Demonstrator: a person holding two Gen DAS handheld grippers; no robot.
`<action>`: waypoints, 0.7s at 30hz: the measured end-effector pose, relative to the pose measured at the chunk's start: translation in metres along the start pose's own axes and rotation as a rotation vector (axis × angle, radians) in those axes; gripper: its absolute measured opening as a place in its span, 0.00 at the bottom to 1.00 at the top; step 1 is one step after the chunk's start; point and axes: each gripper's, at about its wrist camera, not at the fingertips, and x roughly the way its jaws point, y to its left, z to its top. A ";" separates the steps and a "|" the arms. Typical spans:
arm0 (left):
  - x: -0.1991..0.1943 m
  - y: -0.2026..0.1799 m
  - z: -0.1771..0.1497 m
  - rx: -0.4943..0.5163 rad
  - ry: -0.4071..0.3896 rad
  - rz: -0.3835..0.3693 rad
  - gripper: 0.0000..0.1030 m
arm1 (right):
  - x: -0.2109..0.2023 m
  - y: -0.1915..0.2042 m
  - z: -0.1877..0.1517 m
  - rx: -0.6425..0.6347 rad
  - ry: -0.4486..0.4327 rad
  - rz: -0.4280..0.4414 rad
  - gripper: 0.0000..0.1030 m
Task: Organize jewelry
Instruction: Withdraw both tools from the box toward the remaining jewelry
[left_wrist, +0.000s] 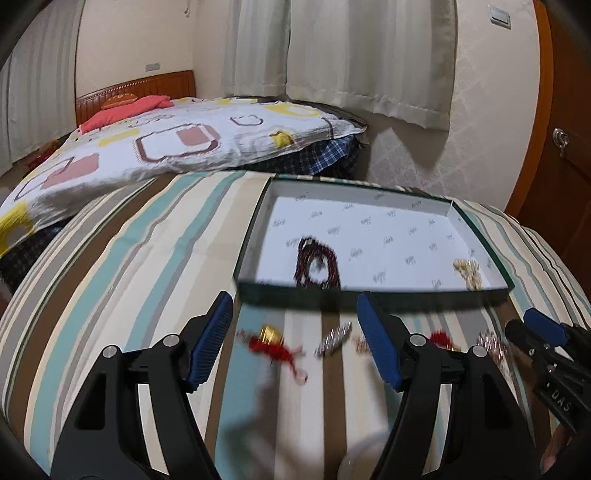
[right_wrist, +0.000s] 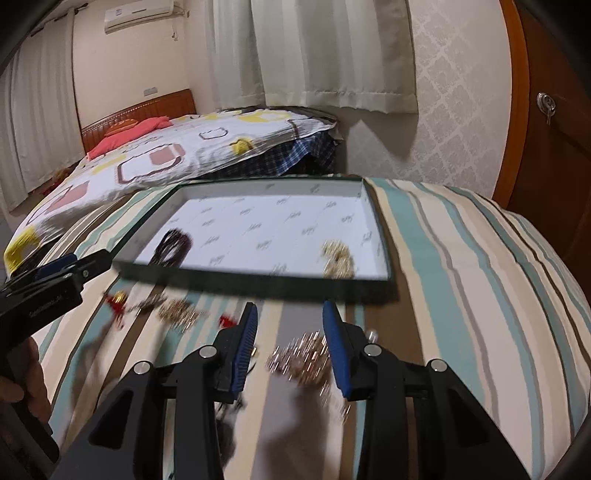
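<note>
A shallow green box (left_wrist: 424, 297) (right_wrist: 258, 282) with a white printed lining lies on the striped cloth. Inside it are a dark red bead bracelet (left_wrist: 317, 264) (right_wrist: 171, 247) and a gold piece (left_wrist: 467, 271) (right_wrist: 338, 260). In front of the box, blurred, lie a red-and-gold charm (left_wrist: 271, 339) (right_wrist: 118, 299), a silver piece (left_wrist: 332, 339) and a sparkly pinkish cluster (right_wrist: 303, 358). My left gripper (left_wrist: 294, 297) (right_wrist: 74, 266) hangs open above the charm and the silver piece, holding nothing. My right gripper (right_wrist: 290, 306) (left_wrist: 543, 328) is open over the sparkly cluster, pads clear of it.
The striped cloth (right_wrist: 461, 280) curves down at its right and left edges. Behind it stands a bed with a patterned quilt (left_wrist: 177, 147) and a red pillow. Curtains hang at the back, and a wooden door (right_wrist: 554, 147) is at the right. A person's hand (right_wrist: 22, 373) holds the left gripper.
</note>
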 end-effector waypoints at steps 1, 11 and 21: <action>-0.004 0.002 -0.006 -0.003 0.006 0.003 0.66 | -0.001 0.002 -0.004 -0.002 0.005 0.003 0.36; -0.027 0.014 -0.045 -0.017 0.038 0.023 0.66 | -0.007 0.023 -0.041 -0.049 0.040 0.050 0.36; -0.034 0.011 -0.064 -0.013 0.049 0.009 0.67 | 0.003 0.034 -0.054 -0.073 0.102 0.086 0.31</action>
